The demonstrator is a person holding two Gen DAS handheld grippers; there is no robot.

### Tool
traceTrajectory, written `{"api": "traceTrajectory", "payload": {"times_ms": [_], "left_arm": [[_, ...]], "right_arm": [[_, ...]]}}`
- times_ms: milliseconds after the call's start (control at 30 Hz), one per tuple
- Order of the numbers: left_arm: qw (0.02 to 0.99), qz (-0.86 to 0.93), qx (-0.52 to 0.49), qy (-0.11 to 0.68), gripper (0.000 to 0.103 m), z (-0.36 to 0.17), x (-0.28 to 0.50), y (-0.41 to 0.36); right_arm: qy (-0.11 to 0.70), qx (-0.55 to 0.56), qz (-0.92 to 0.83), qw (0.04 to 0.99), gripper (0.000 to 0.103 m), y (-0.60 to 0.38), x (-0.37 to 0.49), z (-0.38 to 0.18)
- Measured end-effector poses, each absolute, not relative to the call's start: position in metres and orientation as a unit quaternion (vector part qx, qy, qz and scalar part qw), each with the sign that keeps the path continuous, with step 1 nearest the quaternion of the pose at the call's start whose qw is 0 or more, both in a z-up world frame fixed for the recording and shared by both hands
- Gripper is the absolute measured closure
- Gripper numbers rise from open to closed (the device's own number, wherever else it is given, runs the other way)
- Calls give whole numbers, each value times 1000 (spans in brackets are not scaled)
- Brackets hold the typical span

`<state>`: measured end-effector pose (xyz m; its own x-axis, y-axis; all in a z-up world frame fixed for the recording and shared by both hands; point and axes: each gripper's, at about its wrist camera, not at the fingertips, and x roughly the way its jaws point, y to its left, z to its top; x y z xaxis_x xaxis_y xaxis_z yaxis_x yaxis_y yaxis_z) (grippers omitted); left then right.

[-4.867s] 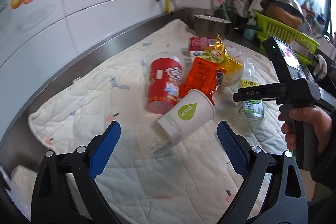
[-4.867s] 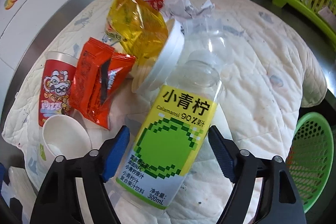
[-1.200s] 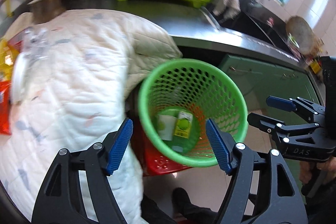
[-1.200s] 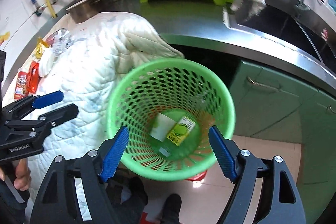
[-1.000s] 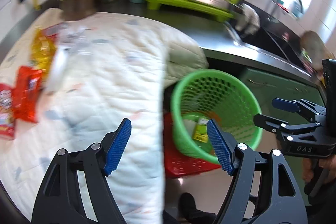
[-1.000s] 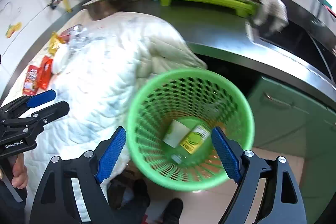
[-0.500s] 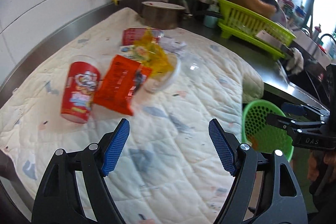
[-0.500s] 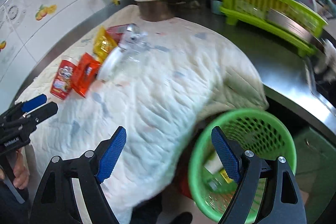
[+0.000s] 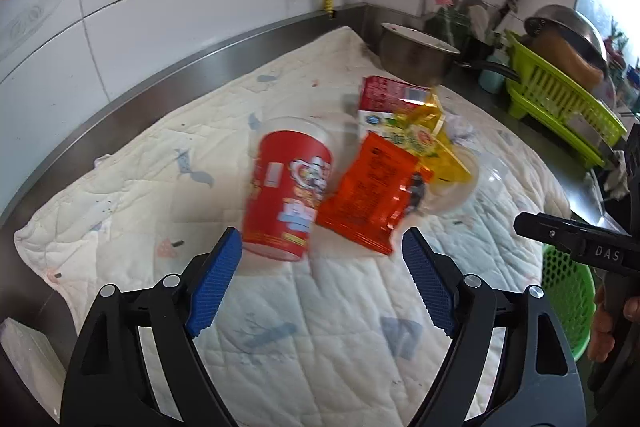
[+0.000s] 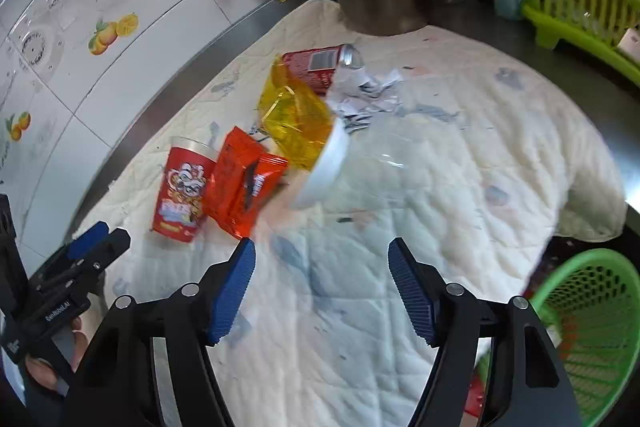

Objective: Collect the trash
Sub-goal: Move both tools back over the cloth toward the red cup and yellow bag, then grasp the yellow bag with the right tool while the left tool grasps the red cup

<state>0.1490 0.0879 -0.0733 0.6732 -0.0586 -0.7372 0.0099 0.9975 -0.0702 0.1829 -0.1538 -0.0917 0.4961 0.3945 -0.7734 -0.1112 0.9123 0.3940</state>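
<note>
Trash lies on a white quilted cloth [image 9: 320, 327]: a red paper cup [image 9: 286, 191] on its side, an orange snack bag [image 9: 372, 195], a yellow wrapper [image 9: 432, 143], a red can [image 10: 316, 67], crumpled paper [image 10: 368, 91] and a clear plastic cup with a white lid [image 10: 332, 163]. My left gripper [image 9: 322, 283] hovers just short of the red cup, its jaws opening with nothing between them. My right gripper [image 10: 322, 283] hangs over bare cloth below the clear cup; its jaws are closing on nothing. The green basket [image 10: 596, 323] stands below the counter's edge at the right.
A steel pot [image 10: 384, 3] sits at the cloth's far corner, and a green dish rack [image 10: 572, 3] stands to the right. A tiled wall with pipes runs along the back. The other hand-held gripper shows at each view's edge [image 9: 580, 243] [image 10: 68, 279].
Both grippers swung away from the green basket, where a cup and a bottle lay, back over the cloth toward the remaining trash. The right jaws have narrowed.
</note>
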Motion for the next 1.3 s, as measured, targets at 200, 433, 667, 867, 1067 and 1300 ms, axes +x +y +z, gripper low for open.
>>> {"api": "traceTrajectory", "payload": {"times_ms": [200,433,667,867,1067,1300], "left_arm": [[911,2,-41,410,21,-78,174,112],[903,1,-68,424,20,-90,202,129],[893,-11,-85,441,20,-107,226,132],[883,-21,-82,462,20,-126,240,129],[877,-35,-89,470,20,-134,251,127],[872,-53,-85,479,22,-143,259,121]], "right_arm": [[493,170,137,842,46,-134,214,-111],[511,175,120,833,53,-122,235,-130],[480,106,109,864,53,-116,215,-112],[438,75,117,888,46,-118,221,-86],[428,48,150,890,36,-106,258,-77],[438,-3,184,880,30,-86,294,-86]]}}
